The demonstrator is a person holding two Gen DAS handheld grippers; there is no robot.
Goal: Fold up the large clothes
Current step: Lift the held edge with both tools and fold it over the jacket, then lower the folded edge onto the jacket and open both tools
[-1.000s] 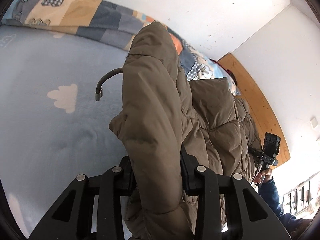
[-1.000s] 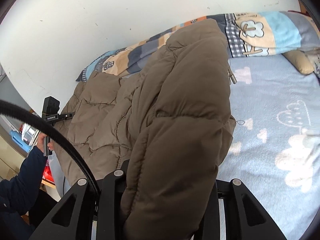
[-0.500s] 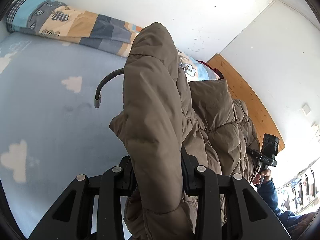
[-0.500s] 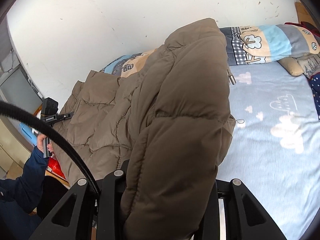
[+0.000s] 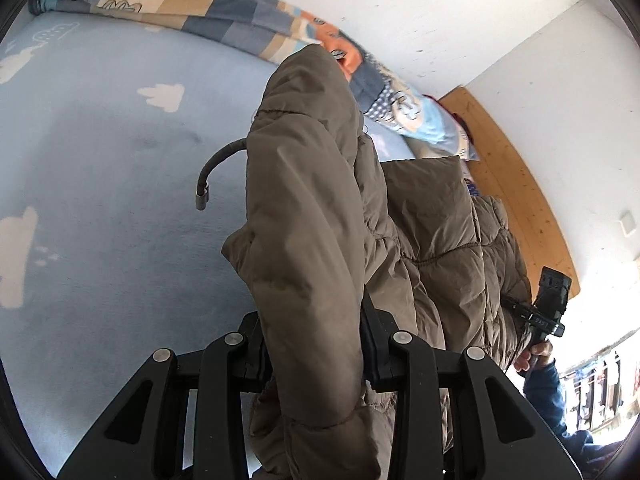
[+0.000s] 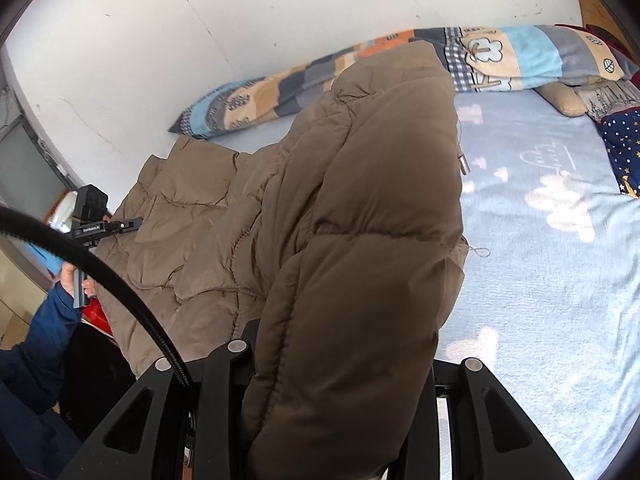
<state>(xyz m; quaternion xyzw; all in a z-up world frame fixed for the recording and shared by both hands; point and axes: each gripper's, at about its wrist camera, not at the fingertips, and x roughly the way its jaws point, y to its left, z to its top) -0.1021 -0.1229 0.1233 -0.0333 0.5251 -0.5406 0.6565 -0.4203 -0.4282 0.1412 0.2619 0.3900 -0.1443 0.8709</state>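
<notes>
A brown padded coat (image 5: 432, 216) is held off the bed (image 5: 100, 184) by both tools. The left hand-held gripper (image 5: 316, 360) is clamped on a thick roll of the coat, the fabric filling the gap between its jaws. The right hand-held gripper (image 6: 340, 372) is likewise pinched on a bulky fold of the same coat (image 6: 360, 240), which hides most of the jaw gap.

Key relation: the coat's long axis is stretched crosswise between the two grippers, roughly along the near edge of the bed. In the left view the quilted body runs off to the right, toward the other tool. In the right view it runs off to the left. The span between the grips sags, and part of it appears to rest on the bed; contact cannot be confirmed.

The blue cloud-print sheet (image 6: 540, 260) lies forward of both grippers, bare ahead of the coat. A patchwork quilt (image 6: 500, 56) is rolled along the wall at the far side. A drawcord end (image 5: 202, 200) hangs free beside the left grip.

Judgement: the held edge probably has to be carried forward, both grippers moving together, since neither is nearer the landing area. Uneven travel would skew the fold.
</notes>
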